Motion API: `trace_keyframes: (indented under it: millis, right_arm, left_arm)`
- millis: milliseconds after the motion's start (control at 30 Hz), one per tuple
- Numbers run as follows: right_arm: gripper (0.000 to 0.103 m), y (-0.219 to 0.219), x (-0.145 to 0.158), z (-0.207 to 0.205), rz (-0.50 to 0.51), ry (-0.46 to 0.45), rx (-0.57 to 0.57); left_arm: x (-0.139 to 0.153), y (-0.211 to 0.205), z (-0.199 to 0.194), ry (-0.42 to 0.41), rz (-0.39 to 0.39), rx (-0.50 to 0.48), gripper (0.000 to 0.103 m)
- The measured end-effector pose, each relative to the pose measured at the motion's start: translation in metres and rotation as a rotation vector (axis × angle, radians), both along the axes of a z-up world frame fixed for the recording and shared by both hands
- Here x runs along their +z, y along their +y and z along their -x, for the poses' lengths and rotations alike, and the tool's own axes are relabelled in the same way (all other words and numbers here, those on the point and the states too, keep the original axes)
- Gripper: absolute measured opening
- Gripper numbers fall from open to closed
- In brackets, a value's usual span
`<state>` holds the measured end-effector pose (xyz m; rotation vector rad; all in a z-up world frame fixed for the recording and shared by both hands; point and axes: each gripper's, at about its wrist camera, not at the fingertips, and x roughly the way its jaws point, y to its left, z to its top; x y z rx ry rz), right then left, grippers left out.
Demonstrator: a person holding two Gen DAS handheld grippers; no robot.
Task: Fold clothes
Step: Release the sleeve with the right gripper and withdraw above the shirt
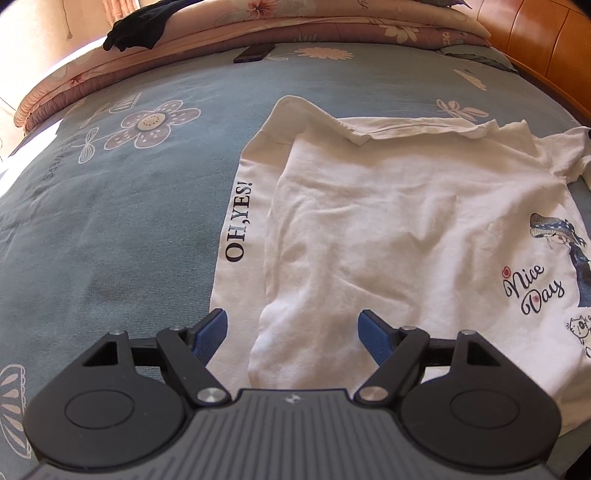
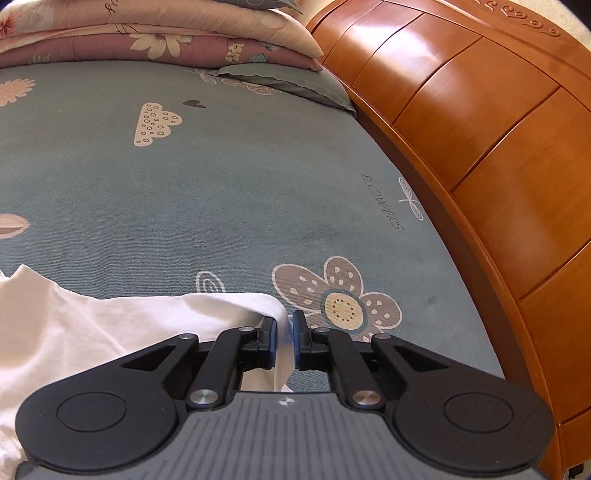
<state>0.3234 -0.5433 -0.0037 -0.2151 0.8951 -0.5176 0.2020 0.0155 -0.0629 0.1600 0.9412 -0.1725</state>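
Observation:
A white T-shirt (image 1: 388,229) lies on the blue-grey bed sheet (image 1: 129,221), one side folded over itself; print reads "OH,YES!" along its left strip and "Nice Day" at the right. My left gripper (image 1: 291,332) hovers open over the shirt's near edge, blue pads wide apart with nothing between them. In the right wrist view the shirt (image 2: 92,332) fills the lower left, and my right gripper (image 2: 284,332) is shut on a fold of its edge, white cloth pinched between the pads.
Folded floral quilts (image 1: 258,22) stack at the far side, with a black garment (image 1: 136,26) on them and a dark phone (image 1: 255,53) on the sheet. A wooden headboard (image 2: 480,147) curves along the right, and a flat pillow (image 2: 291,85) lies by it.

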Motion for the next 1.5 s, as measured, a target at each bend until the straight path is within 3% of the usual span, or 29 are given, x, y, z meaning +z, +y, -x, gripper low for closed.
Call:
trace_keyframes:
  millis: [167, 300, 367, 633, 733, 833, 1000, 1133, 1233, 1333, 1500]
  right_arm:
    - [0.013, 0.008, 0.018, 0.020, -0.034, -0.019, 0.010]
    - [0.014, 0.030, 0.065, 0.051, -0.033, -0.075, 0.062]
    - [0.019, 0.044, 0.088, 0.070, -0.060, -0.112, 0.092]
    - [0.023, 0.133, 0.162, 0.154, -0.133, -0.177, 0.340]
    - [0.030, 0.163, 0.182, 0.179, -0.174, -0.179, 0.425]
    - [0.031, 0.187, 0.190, 0.196, -0.239, -0.154, 0.491]
    - [0.031, 0.231, 0.180, 0.214, -0.362, -0.078, 0.579]
    - [0.031, 0.270, 0.154, 0.222, -0.445, -0.006, 0.644]
    - [0.032, 0.290, 0.123, 0.223, -0.490, 0.049, 0.666]
    - [0.043, 0.306, 0.088, 0.223, -0.495, 0.088, 0.673]
    - [0.043, 0.320, 0.012, 0.232, -0.493, 0.128, 0.617]
  left_arm:
    - [0.010, 0.015, 0.016, -0.019, 0.023, 0.014, 0.079]
    - [0.015, 0.029, 0.031, -0.034, 0.026, 0.025, 0.078]
    - [0.017, 0.037, 0.038, -0.041, 0.027, 0.031, 0.077]
    - [0.026, 0.065, 0.066, -0.069, 0.035, 0.054, 0.076]
    - [0.025, 0.067, 0.069, -0.073, 0.043, 0.051, 0.075]
    - [0.025, 0.070, 0.072, -0.076, 0.052, 0.049, 0.072]
    - [0.023, 0.075, 0.077, -0.081, 0.066, 0.046, 0.068]
    - [0.021, 0.076, 0.080, -0.078, 0.077, 0.043, 0.067]
    - [0.018, 0.077, 0.082, -0.075, 0.083, 0.040, 0.067]
    - [0.015, 0.080, 0.083, -0.078, 0.089, 0.040, 0.067]
    - [0.009, 0.085, 0.081, -0.067, 0.103, 0.035, 0.067]
